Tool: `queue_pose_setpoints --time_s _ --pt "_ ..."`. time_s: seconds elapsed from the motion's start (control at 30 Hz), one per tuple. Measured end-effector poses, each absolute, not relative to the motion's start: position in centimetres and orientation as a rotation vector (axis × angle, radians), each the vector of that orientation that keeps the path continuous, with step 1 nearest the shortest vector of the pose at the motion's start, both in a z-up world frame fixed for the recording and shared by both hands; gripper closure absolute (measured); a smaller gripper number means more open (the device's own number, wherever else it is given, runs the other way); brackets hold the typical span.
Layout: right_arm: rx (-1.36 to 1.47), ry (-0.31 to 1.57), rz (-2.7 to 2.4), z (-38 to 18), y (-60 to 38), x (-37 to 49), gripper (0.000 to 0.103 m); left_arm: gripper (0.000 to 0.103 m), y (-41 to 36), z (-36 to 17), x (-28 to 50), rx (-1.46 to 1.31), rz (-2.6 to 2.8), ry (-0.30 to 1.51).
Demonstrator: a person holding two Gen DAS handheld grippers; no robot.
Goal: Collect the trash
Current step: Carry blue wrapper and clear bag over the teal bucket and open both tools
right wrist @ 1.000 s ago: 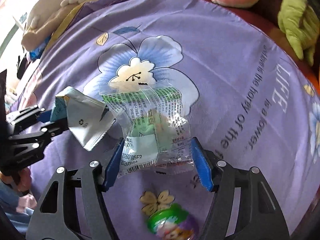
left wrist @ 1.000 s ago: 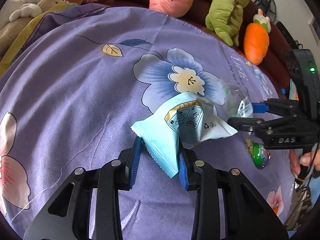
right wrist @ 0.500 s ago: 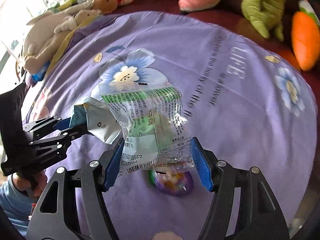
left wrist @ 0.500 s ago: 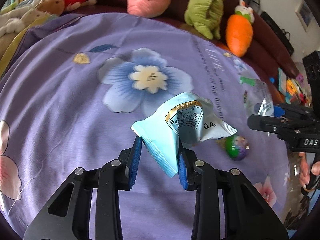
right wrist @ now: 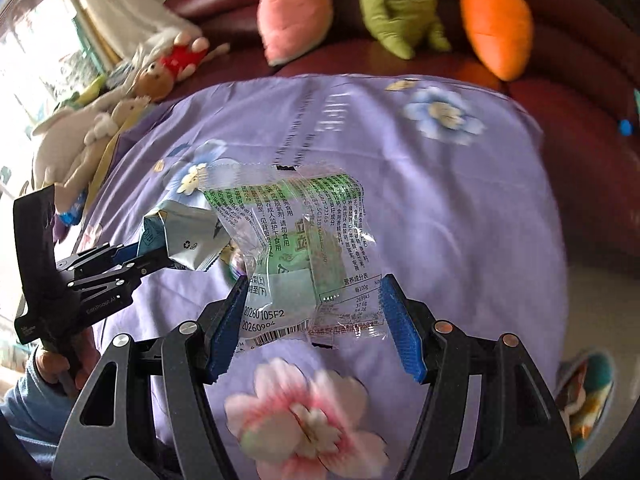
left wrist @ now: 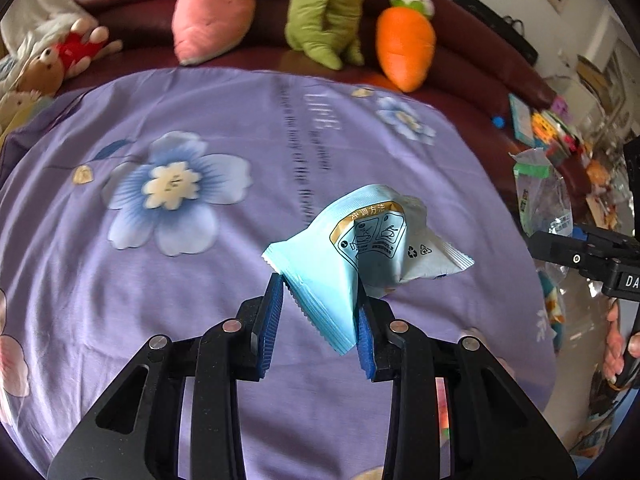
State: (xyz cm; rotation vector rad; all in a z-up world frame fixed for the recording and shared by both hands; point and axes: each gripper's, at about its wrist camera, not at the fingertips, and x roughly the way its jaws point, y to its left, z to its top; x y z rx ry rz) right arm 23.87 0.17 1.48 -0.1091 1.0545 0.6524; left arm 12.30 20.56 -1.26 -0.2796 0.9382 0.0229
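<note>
My left gripper [left wrist: 318, 304] is shut on a crumpled light blue snack packet [left wrist: 360, 248] and holds it above the purple flowered cloth [left wrist: 160, 280]. My right gripper [right wrist: 312, 308] is shut on a clear plastic wrapper with green print [right wrist: 304, 248], also lifted off the cloth [right wrist: 460, 220]. In the right wrist view the left gripper [right wrist: 156, 258] with its blue packet [right wrist: 184, 236] is at the left. In the left wrist view the right gripper [left wrist: 560, 248] and its clear wrapper [left wrist: 540, 196] are at the right edge.
Plush toys line the dark red sofa behind: a pink one [left wrist: 216, 12], a green one [left wrist: 324, 12], an orange carrot [left wrist: 404, 48] and a bear [left wrist: 44, 68]. Books and clutter [left wrist: 552, 132] lie at the right. A person's hand [right wrist: 60, 364] holds the left gripper.
Both grippers have risen and pulled back from the cloth with their wrappers. The green-purple ball seen below them earlier is out of clear view.
</note>
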Motion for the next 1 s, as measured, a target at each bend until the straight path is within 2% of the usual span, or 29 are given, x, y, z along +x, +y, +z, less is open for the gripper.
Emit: queue_pose_setpoints --time_s 0.53,1.0 --pt "0.148 0.980 0.508 2.1 -16.9 20.1 0.040 0.069 4.6 2.3 13.7 -0.106 -0.106 0.929" --pt "0.370 0.852 0.348 1.6 -30.8 16.0 0.040 0.069 -9.9 2.1 15.6 0.055 -0.243 0.955"
